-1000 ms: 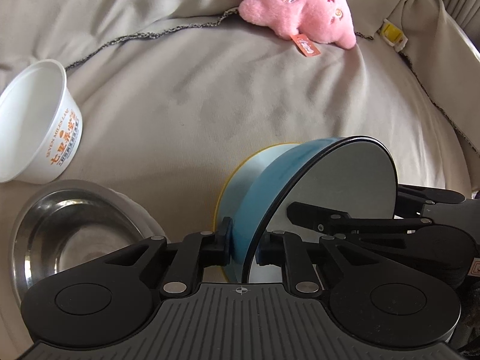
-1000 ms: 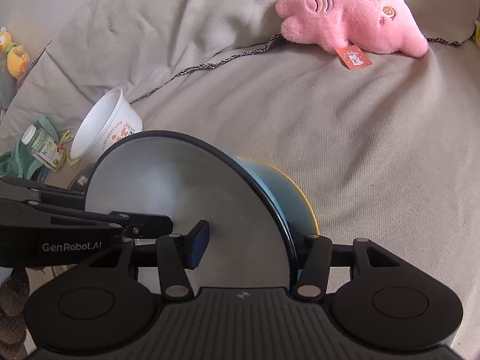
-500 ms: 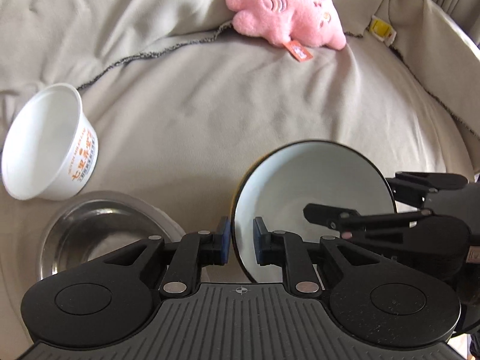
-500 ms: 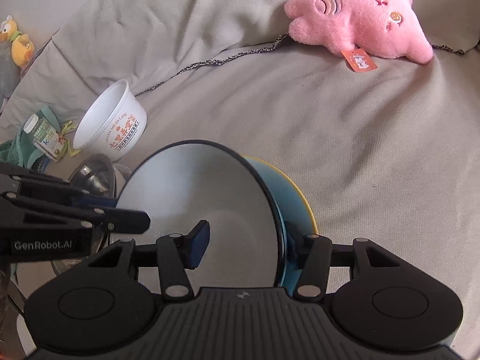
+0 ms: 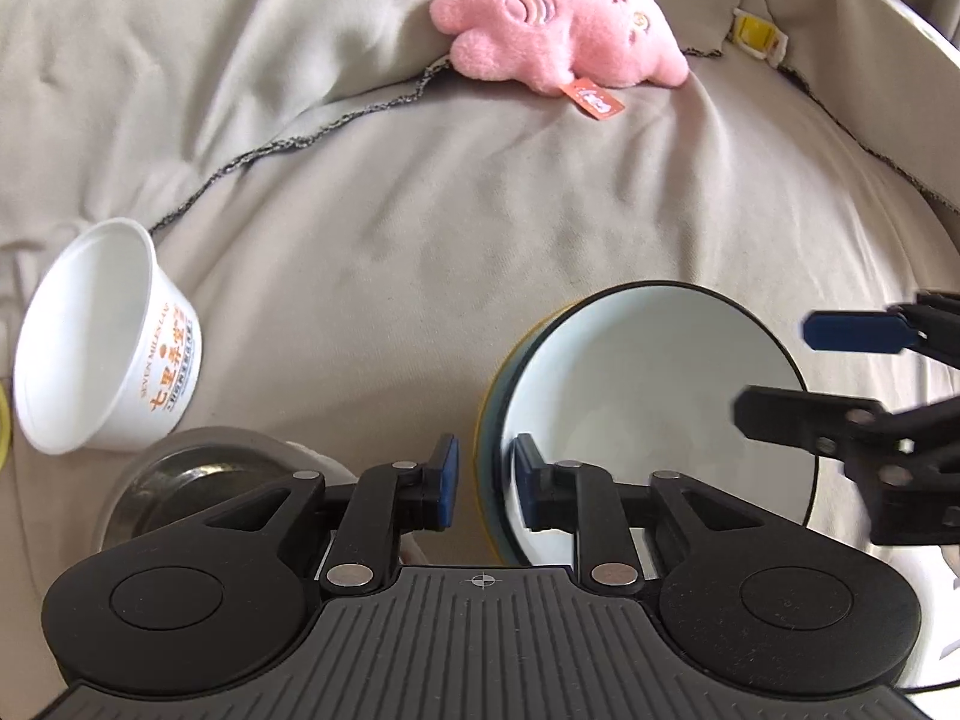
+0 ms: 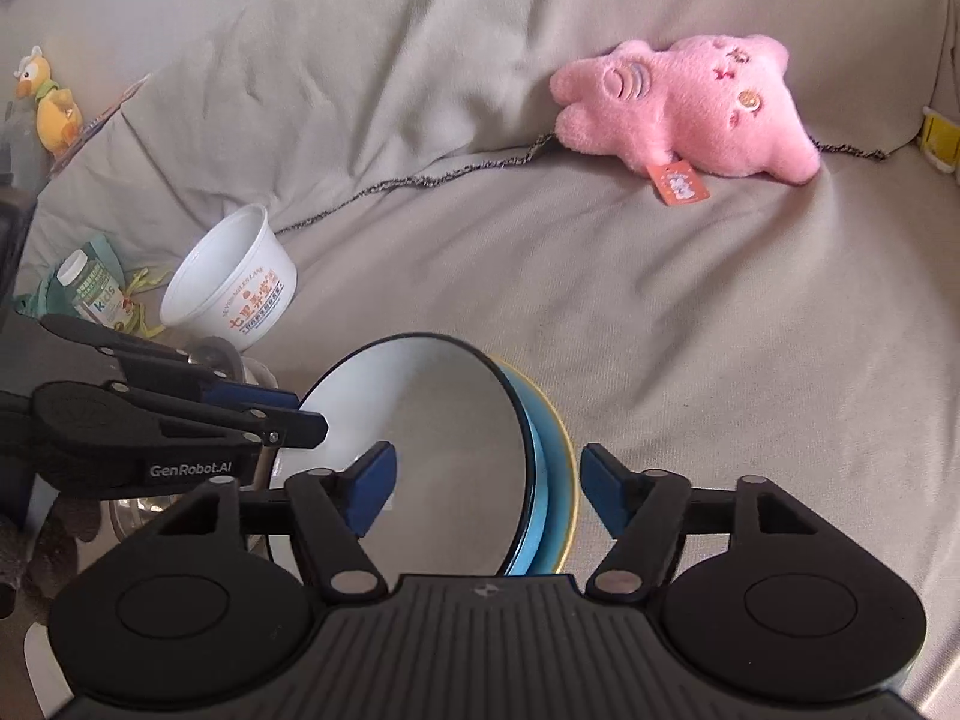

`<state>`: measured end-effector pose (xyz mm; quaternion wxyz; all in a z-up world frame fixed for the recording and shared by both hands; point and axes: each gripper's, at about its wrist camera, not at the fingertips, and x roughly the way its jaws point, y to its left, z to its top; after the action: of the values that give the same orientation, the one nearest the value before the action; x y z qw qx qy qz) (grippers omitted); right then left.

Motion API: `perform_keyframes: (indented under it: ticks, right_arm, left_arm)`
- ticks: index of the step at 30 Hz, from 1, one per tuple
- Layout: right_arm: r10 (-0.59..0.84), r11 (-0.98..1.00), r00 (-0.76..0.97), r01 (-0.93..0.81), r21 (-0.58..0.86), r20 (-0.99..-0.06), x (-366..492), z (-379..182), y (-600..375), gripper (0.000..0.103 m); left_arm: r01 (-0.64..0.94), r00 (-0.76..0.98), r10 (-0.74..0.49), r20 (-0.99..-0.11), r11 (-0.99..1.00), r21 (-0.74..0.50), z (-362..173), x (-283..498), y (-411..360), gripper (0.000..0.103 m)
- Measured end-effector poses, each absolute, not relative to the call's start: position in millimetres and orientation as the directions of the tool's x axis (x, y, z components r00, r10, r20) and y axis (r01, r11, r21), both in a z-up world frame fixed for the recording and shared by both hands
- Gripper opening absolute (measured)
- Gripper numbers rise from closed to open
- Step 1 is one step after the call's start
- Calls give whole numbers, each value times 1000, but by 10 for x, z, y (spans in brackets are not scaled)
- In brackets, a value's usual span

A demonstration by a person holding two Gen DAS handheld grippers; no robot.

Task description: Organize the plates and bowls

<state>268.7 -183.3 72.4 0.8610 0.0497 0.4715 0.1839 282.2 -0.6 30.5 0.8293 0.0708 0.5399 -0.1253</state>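
A blue bowl (image 5: 648, 396) (image 6: 444, 444) with a pale inside and a dark rim leans tilted inside a yellow-rimmed dish (image 5: 487, 384) (image 6: 567, 480) on the grey sofa cover. My left gripper (image 5: 486, 483) (image 6: 309, 411) straddles the bowl's left rim. Its jaws are opening, and a gap shows between its pads and the rim. My right gripper (image 6: 489, 483) (image 5: 774, 367) straddles the right rim. Its jaws are opening wide, with both pads clear of the bowl and dish.
A white paper bowl (image 5: 90, 336) (image 6: 228, 276) lies tipped at the left, and a steel bowl (image 5: 180, 480) (image 6: 219, 354) sits just below it. A pink plush toy (image 5: 558, 36) (image 6: 690, 102) rests at the sofa's back. A small bottle (image 6: 90, 294) and a yellow duck toy (image 6: 51, 102) are far left.
The blue bowl has tipped from nearly on edge down into the yellow dish. Both grippers have let go of its rim, and the right one has drawn back a little.
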Motion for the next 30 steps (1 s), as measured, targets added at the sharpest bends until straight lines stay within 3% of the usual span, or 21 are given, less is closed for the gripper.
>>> perform_keyframes:
  ticks: [3,7,12,13,17,30]
  right_arm:
    - [386,921,465,-241,305,-797,2640,670,-1944,81]
    - [469,883,353,-184,431,-810,2620,371,-2031,81]
    - [499,867,296,-149,476,-815,2599,119,-2009,81]
    - [516,856,284,-140,498,-808,2602,84,-2010,80]
    - [587,808,246,-116,578,-771,2576,-10,-1985,60]
    - [574,818,307,-155,555,-759,2780,-52,-1773,59]
  left_arm:
    - [271,390,-150,-909,962,-42,306,2836,41,28]
    - [277,424,-201,-883,957,-85,434,2804,111,25]
    - [275,408,-200,-891,957,-89,397,2881,136,28]
    - [269,392,-205,-897,958,-102,354,2908,135,28]
    - [263,357,-208,-911,958,-116,193,2949,87,27]
    - [262,407,-184,-895,962,-79,109,3054,33,30]
